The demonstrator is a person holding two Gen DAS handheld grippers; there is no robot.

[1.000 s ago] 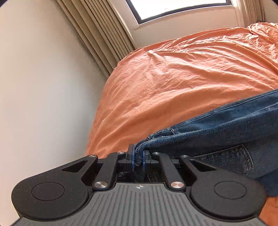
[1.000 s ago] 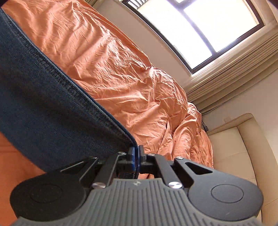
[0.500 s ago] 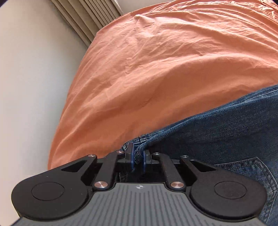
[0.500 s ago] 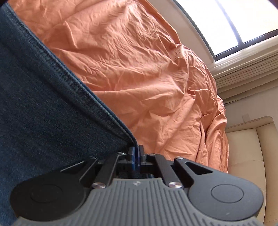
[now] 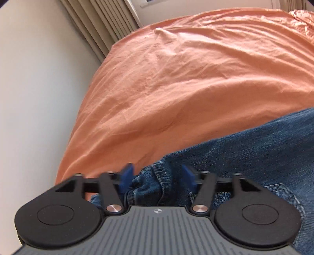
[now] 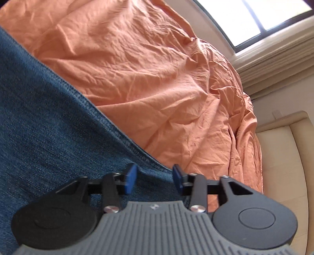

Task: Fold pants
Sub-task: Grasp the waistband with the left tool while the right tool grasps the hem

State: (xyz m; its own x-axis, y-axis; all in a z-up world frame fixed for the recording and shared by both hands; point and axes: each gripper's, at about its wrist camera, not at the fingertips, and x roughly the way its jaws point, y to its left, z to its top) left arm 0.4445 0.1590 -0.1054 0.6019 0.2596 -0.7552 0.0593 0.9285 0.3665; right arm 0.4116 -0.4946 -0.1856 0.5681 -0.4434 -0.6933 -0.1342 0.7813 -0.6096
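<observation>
Left hand-held gripper [image 5: 158,175] just opened wide, right hand-held gripper [image 6: 153,176] half opened, jeans [image 5: 245,157] lying loose between both

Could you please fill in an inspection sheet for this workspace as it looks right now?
Surface: bed covered by a wrinkled orange sheet.
Job's things: blue jeans lying on the sheet; a back pocket shows at the right edge of the left wrist view.
Clutter: nothing seen.
Grippers: left gripper open, its jaws have just been opening, a bunched denim edge between the fingers but no longer pinched; right gripper open, jaws have also just been opening, over the jeans' stitched edge.
Cables: nothing seen.
Surroundings: beige curtain, pale wall, window, cream padded seat beside the bed.
</observation>
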